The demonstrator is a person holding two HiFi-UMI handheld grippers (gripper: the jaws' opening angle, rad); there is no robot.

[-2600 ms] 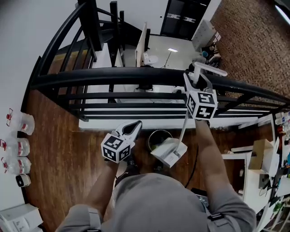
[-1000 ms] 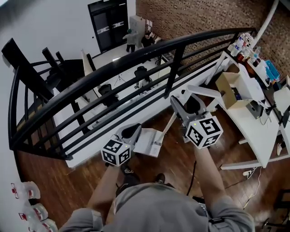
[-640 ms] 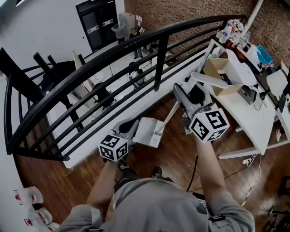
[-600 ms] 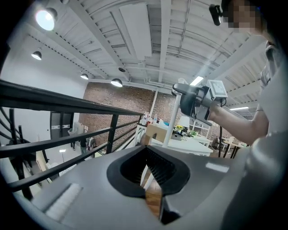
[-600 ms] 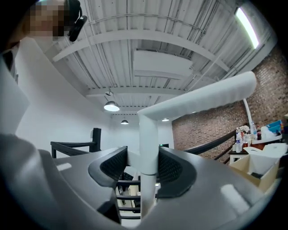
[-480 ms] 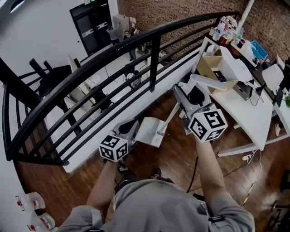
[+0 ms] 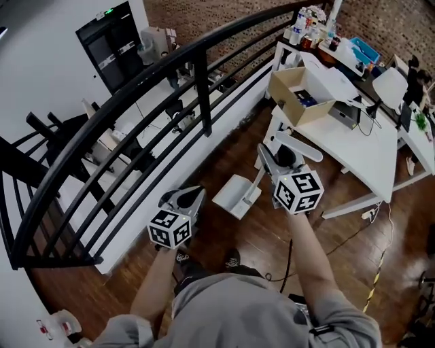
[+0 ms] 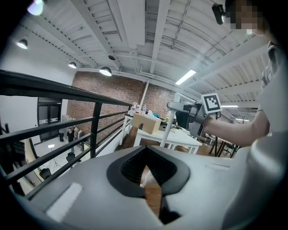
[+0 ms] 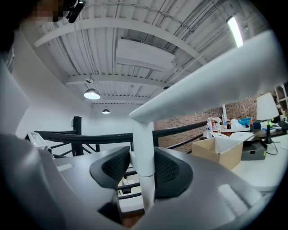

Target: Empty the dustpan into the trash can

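right claw (image 9: 144, 167) clenched on the dustpan (image 7: 238, 196) handle, pads on both sides of the white pole; jaws have just been closing on it. pan hangs low over the wood floor (image 7: 272, 238), between the two claws, near the foot of the black railing (image 7: 136, 88). left claw (image 8: 145, 155) clenched, nothing in it. writing: cubes (image 7: 298, 192) carry square markers only; labels on the bottles (image 7: 306, 15) too small to read. open cardboard box (image 7: 285, 100) sits on the white bench (image 7: 360, 149), dark and blue items inside, can't identify them.
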